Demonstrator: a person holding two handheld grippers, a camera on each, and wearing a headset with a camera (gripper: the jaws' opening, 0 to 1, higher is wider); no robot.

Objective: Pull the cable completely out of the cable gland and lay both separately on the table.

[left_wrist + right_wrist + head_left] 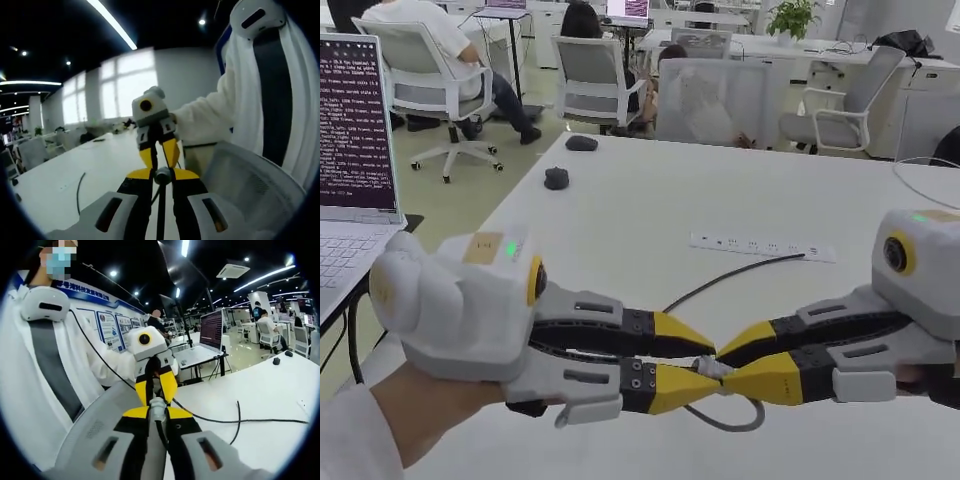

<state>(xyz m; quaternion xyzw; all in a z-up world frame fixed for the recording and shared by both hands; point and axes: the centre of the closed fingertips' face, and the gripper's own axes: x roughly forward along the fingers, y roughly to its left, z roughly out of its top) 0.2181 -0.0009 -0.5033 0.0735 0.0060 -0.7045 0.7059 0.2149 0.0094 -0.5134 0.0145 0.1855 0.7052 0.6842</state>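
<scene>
The small grey cable gland (717, 368) hangs above the white table (720, 190), pinched between two yellow-tipped grippers that meet tip to tip. My left gripper (708, 362) comes in from the left and is shut on it. My right gripper (727, 369) comes from the right, also shut on it. The black cable (740, 268) loops under the tips and trails off across the table. In the left gripper view the gland (162, 175) sits in the closed tips (161, 174), the cable (161, 210) running back between the jaws. The right gripper view shows the gland (156, 408), gripper (155, 412) and cable (240, 420).
A white power strip (760, 247) lies beyond the grippers. A dark mouse (556, 178) and another dark object (581, 143) sit near the far left edge. An open laptop (350, 150) stands at the left. Office chairs (425, 80) and seated people are behind the table.
</scene>
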